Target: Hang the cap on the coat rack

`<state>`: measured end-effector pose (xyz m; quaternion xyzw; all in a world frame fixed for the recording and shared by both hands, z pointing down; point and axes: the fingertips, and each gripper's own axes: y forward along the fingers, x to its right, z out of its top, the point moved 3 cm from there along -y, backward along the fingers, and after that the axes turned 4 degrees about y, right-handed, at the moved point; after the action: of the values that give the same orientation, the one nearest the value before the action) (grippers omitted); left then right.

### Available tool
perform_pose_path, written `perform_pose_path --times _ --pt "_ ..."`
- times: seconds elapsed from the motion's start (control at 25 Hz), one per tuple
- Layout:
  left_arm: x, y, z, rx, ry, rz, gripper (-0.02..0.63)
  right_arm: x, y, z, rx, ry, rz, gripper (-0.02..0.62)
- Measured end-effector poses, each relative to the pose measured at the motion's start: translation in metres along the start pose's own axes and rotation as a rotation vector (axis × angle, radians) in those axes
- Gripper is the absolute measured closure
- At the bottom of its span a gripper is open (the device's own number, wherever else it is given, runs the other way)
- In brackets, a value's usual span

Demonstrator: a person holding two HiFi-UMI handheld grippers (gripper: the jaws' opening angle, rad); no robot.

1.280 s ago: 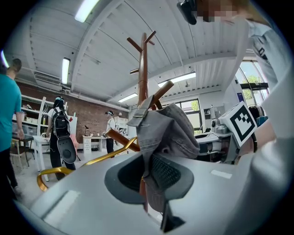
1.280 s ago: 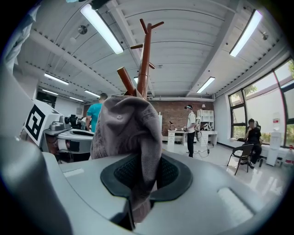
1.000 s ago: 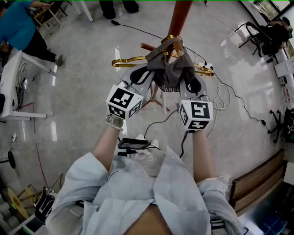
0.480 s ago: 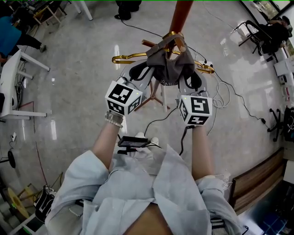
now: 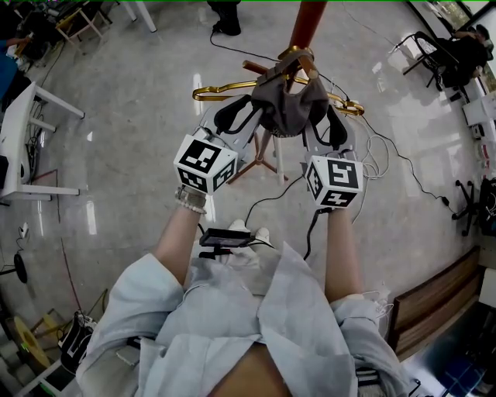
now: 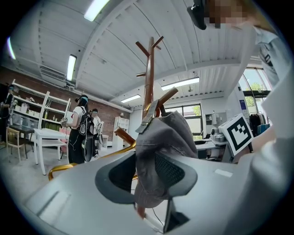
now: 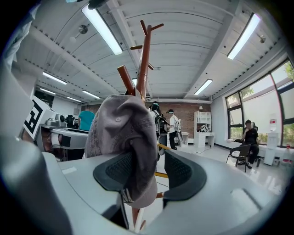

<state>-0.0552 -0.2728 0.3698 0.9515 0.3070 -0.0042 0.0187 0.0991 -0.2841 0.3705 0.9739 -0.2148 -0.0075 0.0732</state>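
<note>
The grey cap [image 5: 288, 108] hangs on a peg of the brown wooden coat rack [image 5: 306, 23]. My left gripper [image 5: 246, 122] and right gripper [image 5: 322, 128] flank it, pointing level at the rack. Both have just been opening their jaws, and the cap's lower edge still hangs between each pair. In the left gripper view the cap [image 6: 161, 156] drapes by the right pad, with a gap to the left pad, around the gripper [image 6: 147, 172]. In the right gripper view the cap [image 7: 121, 137] lies against the left pad, clear of the right one, around the gripper [image 7: 149, 176].
A gold curved bar [image 5: 225, 89] sticks out sideways from the rack below the cap. White tables [image 5: 23, 139] stand at the left. Cables [image 5: 387, 163] trail over the floor at the right, near a black chair [image 5: 446, 58]. People [image 6: 78, 133] stand far behind.
Both grippers' jaws have opened and let go of the cap, which now hangs from the rack's peg. The hands have edged slightly toward the rack.
</note>
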Motion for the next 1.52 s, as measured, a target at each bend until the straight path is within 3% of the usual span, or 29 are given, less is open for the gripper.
perform_pose_path --times 0.2,0.68,1.04,1.52 --pt "0.004 -0.009 0.004 0.005 0.012 0.004 0.502 0.001 -0.01 0.006 0.021 0.027 -0.004 0.37" --pt "0.027 -0.03 0.032 0.062 0.035 -0.002 0.505 -0.011 -0.047 0.026 0.093 0.041 0.028 0.377" --pt "0.045 -0.061 0.058 0.12 0.024 0.009 0.511 -0.027 -0.086 0.049 0.174 0.047 0.043 0.485" --pt "0.063 -0.085 0.076 0.162 0.009 -0.004 0.597 -0.033 -0.121 0.061 0.215 0.04 -0.005 0.582"
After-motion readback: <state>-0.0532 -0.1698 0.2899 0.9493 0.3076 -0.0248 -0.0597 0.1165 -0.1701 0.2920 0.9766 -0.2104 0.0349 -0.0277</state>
